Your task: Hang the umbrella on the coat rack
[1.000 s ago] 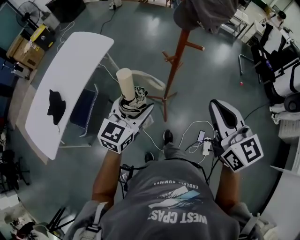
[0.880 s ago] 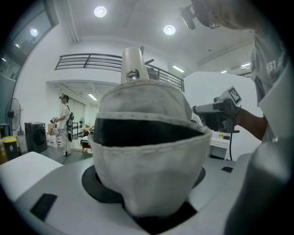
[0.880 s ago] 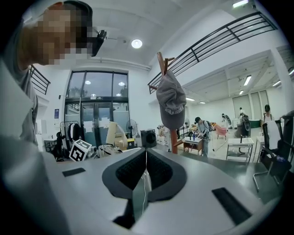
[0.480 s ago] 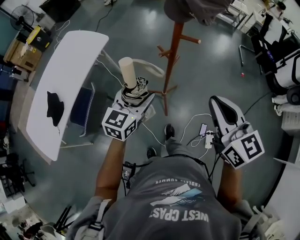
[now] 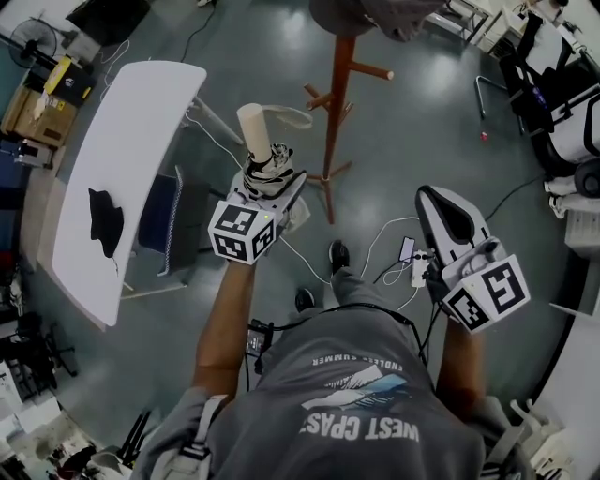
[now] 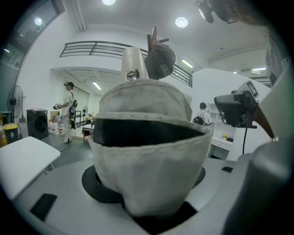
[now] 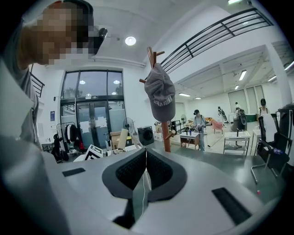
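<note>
My left gripper is shut on a folded umbrella in pale fabric with dark stripes. Its cream handle sticks out forward. In the left gripper view the umbrella's bundled cloth fills the space between the jaws, with the handle above it. The red-brown wooden coat rack stands just right of the umbrella, apart from it, with a grey cap on top. My right gripper hangs lower right, its jaws shut with nothing in them. The rack and cap stand ahead of it.
A long white table with a black item on it lies at left, a blue chair beside it. Cables and a power strip lie on the floor by the person's feet. Other people stand far back in the room.
My left gripper has carried the umbrella forward, a little nearer the coat rack. The right gripper has hardly shifted.
</note>
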{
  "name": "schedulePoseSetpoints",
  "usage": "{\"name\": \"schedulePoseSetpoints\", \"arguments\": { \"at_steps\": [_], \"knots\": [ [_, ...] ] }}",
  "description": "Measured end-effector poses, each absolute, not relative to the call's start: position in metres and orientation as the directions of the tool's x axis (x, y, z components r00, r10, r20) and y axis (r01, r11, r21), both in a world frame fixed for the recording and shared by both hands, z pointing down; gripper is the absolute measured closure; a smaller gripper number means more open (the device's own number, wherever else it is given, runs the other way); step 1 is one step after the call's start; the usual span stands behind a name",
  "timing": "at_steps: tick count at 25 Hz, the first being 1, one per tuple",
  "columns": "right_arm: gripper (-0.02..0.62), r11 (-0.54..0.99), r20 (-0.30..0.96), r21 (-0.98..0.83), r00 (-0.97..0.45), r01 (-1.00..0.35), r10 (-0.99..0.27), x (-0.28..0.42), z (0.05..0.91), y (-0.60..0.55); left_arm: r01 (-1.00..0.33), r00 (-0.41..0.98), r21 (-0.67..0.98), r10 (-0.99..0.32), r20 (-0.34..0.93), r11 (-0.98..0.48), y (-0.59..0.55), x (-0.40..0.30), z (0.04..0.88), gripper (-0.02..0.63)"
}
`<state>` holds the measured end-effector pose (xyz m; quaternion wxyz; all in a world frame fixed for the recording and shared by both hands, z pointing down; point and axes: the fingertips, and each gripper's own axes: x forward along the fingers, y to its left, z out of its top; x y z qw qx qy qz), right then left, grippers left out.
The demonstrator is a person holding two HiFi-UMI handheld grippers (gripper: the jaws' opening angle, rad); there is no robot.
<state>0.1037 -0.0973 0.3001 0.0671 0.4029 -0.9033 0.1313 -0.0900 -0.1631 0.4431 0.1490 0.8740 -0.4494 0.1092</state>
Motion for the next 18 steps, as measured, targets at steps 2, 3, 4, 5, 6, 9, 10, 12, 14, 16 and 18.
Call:
{"name": "schedulePoseSetpoints", "arguments": {
  "at_steps": [2,3,4,5,6,9,10,12,14,16,18],
  "knots": [
    [0.568,0.637,0.232,-0.187,-0.664,-0.748,-0.711,0.105,0.302,-0.099,-0.818,0.573,0.168,-0.749,0.334,-0.551,-0.168,-0.088,0.449,0.301],
    [0.568,0.636,0.234,-0.188,-0.663,-0.749,-0.711,0.106,0.303,-0.101,-0.817,0.573,0.170,-0.747,0.337,-0.551,-0.170,-0.087,0.452,0.301],
    [0.568,0.635,0.236,-0.188,-0.662,-0.750,-0.711,0.106,0.304,-0.103,-0.817,0.574,0.172,-0.745,0.340,-0.551,-0.173,-0.086,0.454,0.301],
    [0.568,0.633,0.238,-0.189,-0.661,-0.750,-0.712,0.106,0.304,-0.104,-0.816,0.575,0.174,-0.743,0.343,-0.551,-0.176,-0.085,0.456,0.301],
    [0.568,0.632,0.240,-0.190,-0.660,-0.751,-0.712,0.107,0.305,-0.106,-0.815,0.576,0.176,-0.741,0.347,-0.552,-0.178,-0.084,0.458,0.301],
    [0.568,0.630,0.244,-0.194,-0.659,-0.752,-0.711,0.107,0.308,-0.110,-0.814,0.577,0.182,-0.734,0.359,-0.552,-0.184,-0.081,0.466,0.302],
    [0.568,0.630,0.246,-0.195,-0.659,-0.752,-0.711,0.108,0.309,-0.111,-0.813,0.578,0.186,-0.731,0.361,-0.551,-0.186,-0.080,0.469,0.301],
    [0.568,0.628,0.248,-0.196,-0.658,-0.753,-0.711,0.108,0.310,-0.114,-0.812,0.580,0.192,-0.728,0.365,-0.551,-0.189,-0.078,0.473,0.302],
    [0.568,0.627,0.249,-0.197,-0.657,-0.754,-0.711,0.108,0.312,-0.116,-0.811,0.581,0.196,-0.725,0.370,-0.550,-0.192,-0.077,0.478,0.301],
    [0.568,0.627,0.252,-0.197,-0.657,-0.754,-0.711,0.108,0.313,-0.118,-0.812,0.580,0.201,-0.722,0.376,-0.548,-0.195,-0.076,0.483,0.301],
    [0.568,0.626,0.256,-0.198,-0.656,-0.754,-0.710,0.108,0.314,-0.119,-0.813,0.578,0.206,-0.719,0.384,-0.544,-0.198,-0.076,0.488,0.301]
  ]
}}
